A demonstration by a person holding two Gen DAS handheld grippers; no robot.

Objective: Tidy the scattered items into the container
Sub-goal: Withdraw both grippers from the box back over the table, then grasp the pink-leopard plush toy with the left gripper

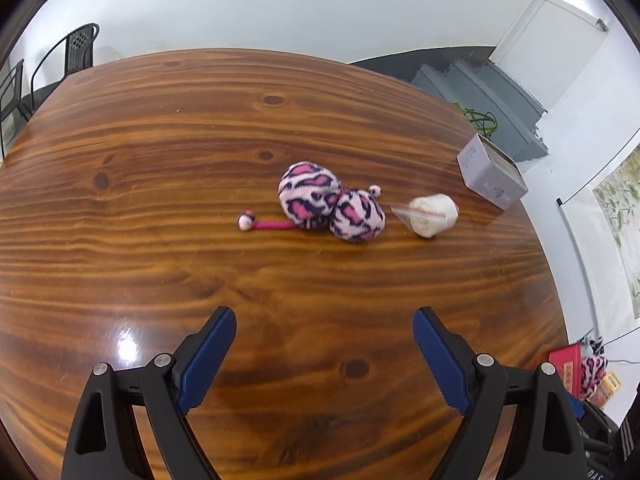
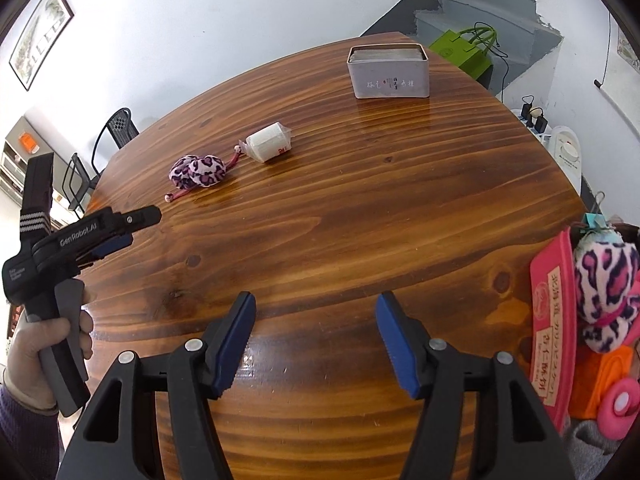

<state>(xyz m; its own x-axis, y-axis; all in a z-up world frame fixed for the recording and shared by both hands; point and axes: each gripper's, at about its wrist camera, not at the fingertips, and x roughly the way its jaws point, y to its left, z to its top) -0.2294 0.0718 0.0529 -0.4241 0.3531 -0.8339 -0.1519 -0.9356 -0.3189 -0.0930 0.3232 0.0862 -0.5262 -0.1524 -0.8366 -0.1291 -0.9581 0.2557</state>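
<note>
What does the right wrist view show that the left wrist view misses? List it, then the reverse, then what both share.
Only the right wrist view: the left tool seen from the side in a hand, the tin's open top, a green bag.
Only the left wrist view: the left tool end-on, open and empty.
Both: wooden table, pink leopard plush, white roll in a bag.

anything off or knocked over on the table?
Nothing damaged or spilled. The pink leopard-print plush earmuffs and the white tape roll in a clear bag lie loose mid-table, apart from the open grey metal tin. Both grippers are empty.
</note>
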